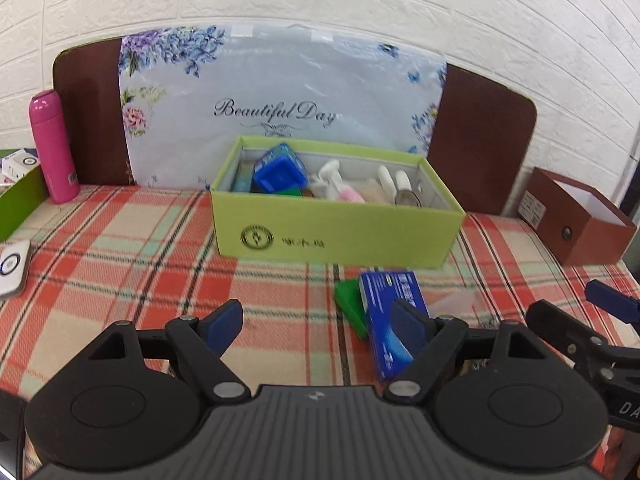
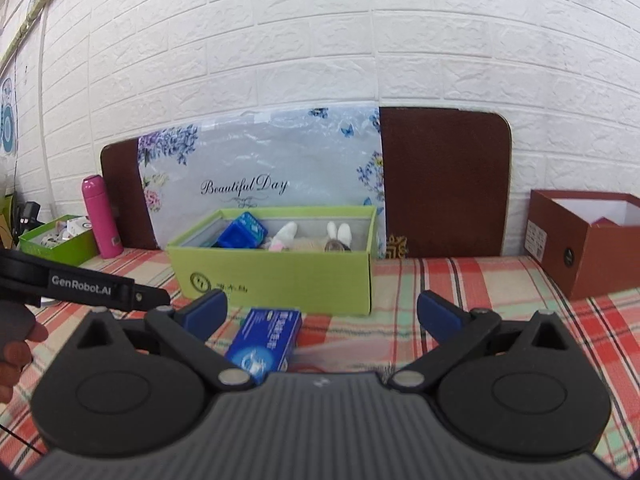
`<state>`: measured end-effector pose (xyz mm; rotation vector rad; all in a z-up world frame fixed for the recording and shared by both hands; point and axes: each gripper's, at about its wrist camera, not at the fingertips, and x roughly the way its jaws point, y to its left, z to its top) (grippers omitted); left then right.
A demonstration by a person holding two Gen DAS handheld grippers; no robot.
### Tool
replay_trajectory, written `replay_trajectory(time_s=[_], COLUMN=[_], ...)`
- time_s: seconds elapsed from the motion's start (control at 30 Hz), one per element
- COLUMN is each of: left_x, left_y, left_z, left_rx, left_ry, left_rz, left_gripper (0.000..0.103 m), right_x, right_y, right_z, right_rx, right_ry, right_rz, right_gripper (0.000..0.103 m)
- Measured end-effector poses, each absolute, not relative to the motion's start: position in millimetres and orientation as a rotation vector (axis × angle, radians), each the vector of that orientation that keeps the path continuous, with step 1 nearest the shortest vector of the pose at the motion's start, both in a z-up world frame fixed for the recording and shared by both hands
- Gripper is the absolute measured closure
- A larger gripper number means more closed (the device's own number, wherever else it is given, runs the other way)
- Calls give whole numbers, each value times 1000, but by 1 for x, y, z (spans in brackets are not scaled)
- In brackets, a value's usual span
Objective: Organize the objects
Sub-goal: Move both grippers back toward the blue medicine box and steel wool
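A blue carton lies flat on the plaid cloth in front of the light green box, with a small green item against its left side. My left gripper stands open just short of them, its right finger overlapping the carton in view, nothing between the pads. In the right wrist view my right gripper is wide open above the same carton, which lies low near the left finger, untouched. The green box holds a blue tub and several white and pink items.
A pink bottle and a small green tray stand at the left. An open brown box sits at the right. A floral board leans on the brick wall behind. A white device lies at the left edge. A hand holds the left gripper's handle.
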<state>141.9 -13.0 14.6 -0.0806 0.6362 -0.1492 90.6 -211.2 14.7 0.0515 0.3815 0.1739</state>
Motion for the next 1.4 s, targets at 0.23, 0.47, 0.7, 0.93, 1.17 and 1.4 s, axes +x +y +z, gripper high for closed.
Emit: replay_trajectory(time_s=[0.23,0.47,0.7,0.93,1.17,1.4], left_x=[117,115,117,126,164,194], left_y=[-18,-20,-24,-39,-72,-77], left_z=[-2,-21,-29,-29,-28,-49], left_rx=[-73,-93,-84,-80,-112,-130], left_ry=[652,722,746,740,730,791], left_rz=[-102,-85,-78,-113,-174,-231], left_gripper=[19,19,19,19,19,42], right_x=[61,52,52,52,50,47], right_y=[-217,-227,-230,-231,-237,-242], right_z=[-7,-37,-58,-65,-65,-62], right_rx=[42,93,120,129,142,152], right_ry=[435,539,614,624,626,619], right_rz=[142,123,115,114,104,107], right_gripper=[0,0,0,0,0,0])
